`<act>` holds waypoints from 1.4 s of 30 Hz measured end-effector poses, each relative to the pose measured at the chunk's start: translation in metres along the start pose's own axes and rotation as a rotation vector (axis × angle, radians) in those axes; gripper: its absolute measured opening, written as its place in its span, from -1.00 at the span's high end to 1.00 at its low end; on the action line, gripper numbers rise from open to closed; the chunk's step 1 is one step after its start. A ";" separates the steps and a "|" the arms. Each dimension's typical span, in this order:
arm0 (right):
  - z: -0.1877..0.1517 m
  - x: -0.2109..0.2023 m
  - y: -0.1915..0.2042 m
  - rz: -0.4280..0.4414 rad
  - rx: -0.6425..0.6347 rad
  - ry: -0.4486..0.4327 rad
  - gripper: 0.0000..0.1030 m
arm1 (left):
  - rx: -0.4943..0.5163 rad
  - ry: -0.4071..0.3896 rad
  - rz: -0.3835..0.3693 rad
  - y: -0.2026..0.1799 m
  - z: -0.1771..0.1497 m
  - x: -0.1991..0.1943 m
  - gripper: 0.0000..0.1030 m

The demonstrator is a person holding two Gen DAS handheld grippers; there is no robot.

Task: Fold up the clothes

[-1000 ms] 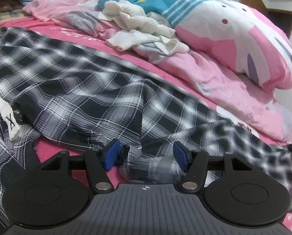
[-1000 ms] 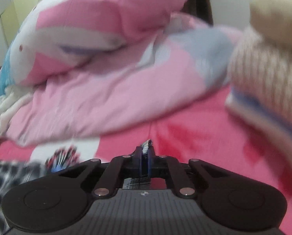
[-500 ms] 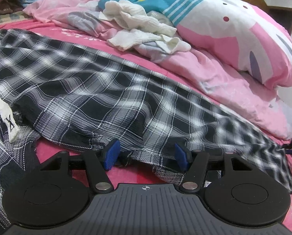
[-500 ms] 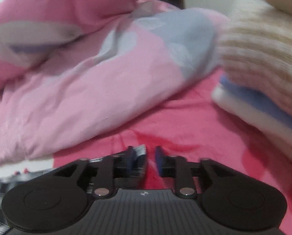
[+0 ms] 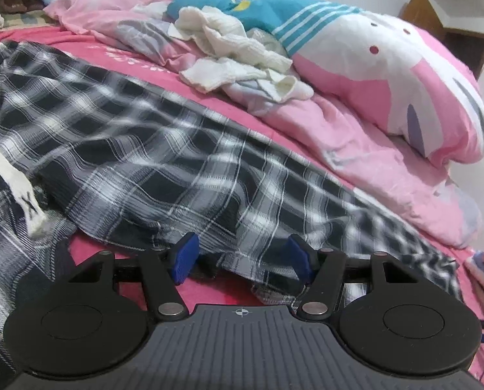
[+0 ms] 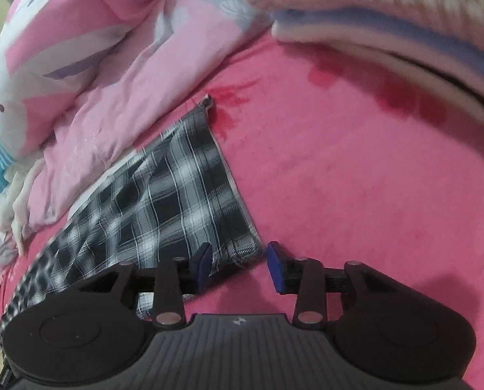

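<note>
Both grippers gape empty: plaid trousers (image 5: 164, 162) run ten-to-four past left gripper (image 5: 242, 256), hem corner touching right gripper (image 6: 238, 265).

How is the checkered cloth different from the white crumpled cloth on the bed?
The checkered cloth is black, grey and white plaid; the white crumpled cloth is plain cream-white. The checkered cloth lies spread out long and mostly flat across the pink bedsheet, while the white crumpled cloth sits bunched in a heap on the pink quilt. The checkered cloth covers far more of the bed. Neither is folded.
</note>
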State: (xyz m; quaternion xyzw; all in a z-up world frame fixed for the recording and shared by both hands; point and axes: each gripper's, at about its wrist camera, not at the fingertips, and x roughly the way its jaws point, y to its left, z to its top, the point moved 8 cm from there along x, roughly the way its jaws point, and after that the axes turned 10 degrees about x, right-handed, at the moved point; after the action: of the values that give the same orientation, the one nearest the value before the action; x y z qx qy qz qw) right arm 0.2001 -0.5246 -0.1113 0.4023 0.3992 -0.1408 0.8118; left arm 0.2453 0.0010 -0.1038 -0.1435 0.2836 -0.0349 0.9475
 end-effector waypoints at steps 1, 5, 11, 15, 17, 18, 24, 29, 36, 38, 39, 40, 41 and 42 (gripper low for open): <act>0.000 0.000 0.003 0.006 -0.016 -0.005 0.66 | -0.006 -0.009 0.000 0.002 0.002 -0.002 -0.17; 0.000 -0.012 0.018 0.041 -0.095 -0.033 0.88 | -0.017 -0.050 0.018 0.012 0.010 -0.010 -0.17; 0.008 -0.045 0.015 0.030 -0.083 -0.083 0.88 | -0.060 -0.050 0.047 0.030 0.018 -0.013 -0.17; 0.007 -0.048 0.009 0.024 -0.037 -0.075 0.88 | -0.074 -0.034 0.071 0.039 0.017 -0.014 -0.17; 0.008 -0.053 0.011 0.035 -0.040 -0.088 0.88 | -0.082 -0.026 0.076 0.042 0.017 -0.014 -0.17; 0.006 -0.051 0.009 0.017 -0.047 -0.083 0.88 | -0.085 -0.020 0.079 0.043 0.017 -0.013 -0.17; -0.006 -0.027 -0.018 -0.116 -0.091 -0.060 0.87 | -0.062 -0.007 0.091 0.044 0.015 -0.014 -0.17; 0.002 -0.046 -0.021 -0.220 -0.130 -0.187 0.56 | -0.002 -0.010 0.125 0.043 0.016 -0.015 -0.17; -0.077 -0.043 0.100 0.022 -0.589 -0.153 0.56 | 0.002 -0.023 0.191 0.056 0.021 -0.020 -0.17; -0.114 -0.038 0.143 0.131 -0.751 -0.108 0.55 | -0.035 -0.028 0.201 0.066 0.024 -0.024 -0.17; -0.132 -0.035 0.164 0.186 -0.831 -0.085 0.55 | -0.054 -0.031 0.205 0.072 0.025 -0.026 -0.17; -0.151 -0.033 0.185 0.241 -0.910 -0.061 0.55 | -0.072 -0.033 0.210 0.077 0.026 -0.027 -0.17; -0.170 -0.032 0.205 0.297 -0.990 -0.037 0.51 | -0.089 -0.036 0.214 0.082 0.028 -0.029 -0.17; -0.199 -0.026 0.224 0.347 -1.094 -0.019 0.47 | -0.100 -0.038 0.219 0.087 0.029 -0.031 -0.17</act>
State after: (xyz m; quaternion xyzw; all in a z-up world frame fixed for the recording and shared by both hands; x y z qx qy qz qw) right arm 0.2004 -0.2322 -0.0407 -0.0177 0.3348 0.2181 0.9165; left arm 0.2341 0.0957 -0.0897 -0.1596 0.2812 0.0858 0.9424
